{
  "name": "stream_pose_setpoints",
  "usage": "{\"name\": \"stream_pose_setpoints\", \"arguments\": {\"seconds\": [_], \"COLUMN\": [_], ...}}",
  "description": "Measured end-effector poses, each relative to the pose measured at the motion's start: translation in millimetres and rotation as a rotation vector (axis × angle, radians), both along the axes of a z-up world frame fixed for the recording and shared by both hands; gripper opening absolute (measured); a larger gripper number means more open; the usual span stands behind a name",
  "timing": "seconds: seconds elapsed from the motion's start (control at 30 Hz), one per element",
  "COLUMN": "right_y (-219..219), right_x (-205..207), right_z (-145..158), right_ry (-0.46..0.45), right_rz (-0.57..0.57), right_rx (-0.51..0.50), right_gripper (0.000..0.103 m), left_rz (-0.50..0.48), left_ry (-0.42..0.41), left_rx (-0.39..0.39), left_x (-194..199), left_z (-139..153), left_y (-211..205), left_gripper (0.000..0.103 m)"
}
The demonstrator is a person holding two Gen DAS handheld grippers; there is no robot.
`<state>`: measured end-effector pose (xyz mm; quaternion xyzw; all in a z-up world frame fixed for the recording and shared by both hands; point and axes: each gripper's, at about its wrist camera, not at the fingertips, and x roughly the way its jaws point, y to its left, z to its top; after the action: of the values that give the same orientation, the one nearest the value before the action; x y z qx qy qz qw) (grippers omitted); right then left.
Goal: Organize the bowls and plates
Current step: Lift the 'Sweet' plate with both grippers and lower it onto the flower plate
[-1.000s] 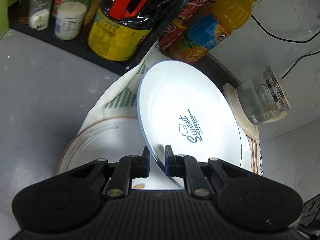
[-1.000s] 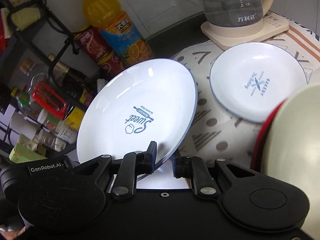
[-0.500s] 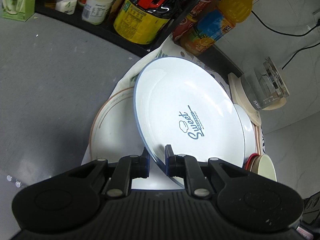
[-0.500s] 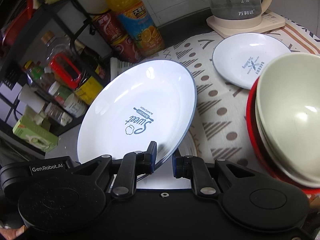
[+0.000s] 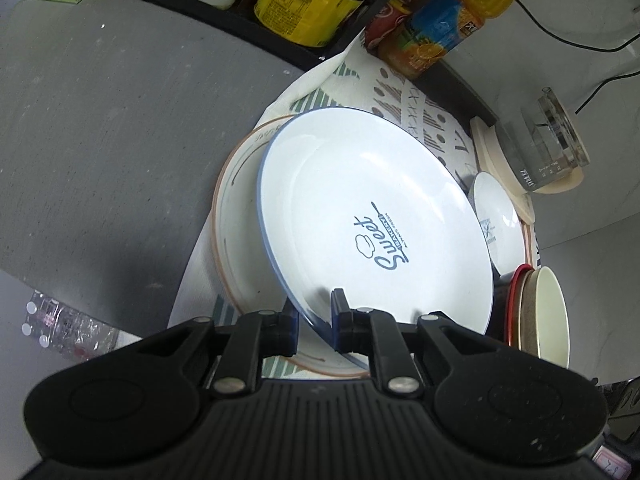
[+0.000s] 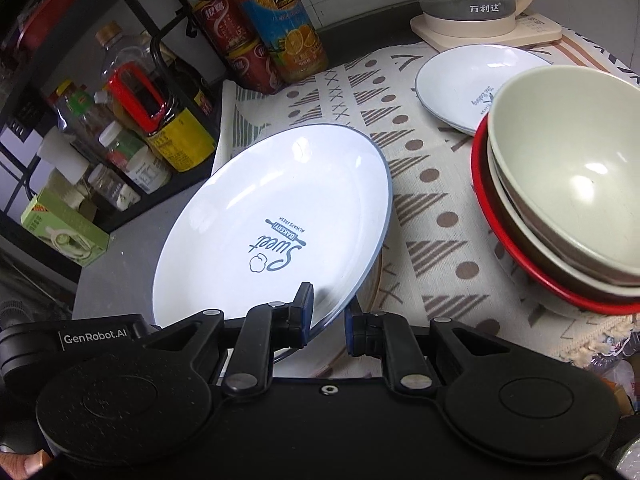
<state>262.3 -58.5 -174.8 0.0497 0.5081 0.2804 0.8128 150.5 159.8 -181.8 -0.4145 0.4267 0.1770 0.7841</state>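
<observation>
A white blue-rimmed plate with "Sweet Bakery" print [image 5: 372, 216] [image 6: 276, 216] is held tilted by both grippers. My left gripper [image 5: 312, 316] is shut on its near rim, and my right gripper [image 6: 328, 316] is shut on its rim too. Under it lies a larger cream plate with a brown rim [image 5: 240, 248], mostly hidden in the right wrist view. A smaller white plate [image 6: 460, 84] [image 5: 496, 224] lies farther back on the patterned cloth [image 6: 420, 208]. A stack of bowls, pale green on top with a red one below [image 6: 568, 184] [image 5: 540, 312], stands at the right.
A glass kettle on a cream base [image 6: 476, 4] [image 5: 540, 152] stands at the back right. An orange juice bottle [image 6: 284, 28] and red cans [image 6: 232, 36] stand at the back. A black rack with bottles and jars [image 6: 132, 120] stands left. The grey counter [image 5: 100, 140] lies left of the cloth.
Both grippers have pulled back and up with the plate. The bowl stack and small plate have come into fuller view, and the cream plate under it shows more.
</observation>
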Motion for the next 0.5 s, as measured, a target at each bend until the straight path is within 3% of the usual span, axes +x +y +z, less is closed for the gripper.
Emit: {"name": "stream_pose_setpoints", "arguments": {"seconds": [0.5], "right_y": [-0.5], "right_x": [-5.1], "right_z": [-9.1], "right_ry": [0.021], "right_rz": [-0.009], "right_rx": [-0.025], "right_gripper": [0.015], "left_rz": [-0.016], "left_ry": [0.052], "left_rx": [-0.036], "left_x": [6.2], "left_z": [-6.9], "left_y": [4.2], "left_gripper": [0.014]}}
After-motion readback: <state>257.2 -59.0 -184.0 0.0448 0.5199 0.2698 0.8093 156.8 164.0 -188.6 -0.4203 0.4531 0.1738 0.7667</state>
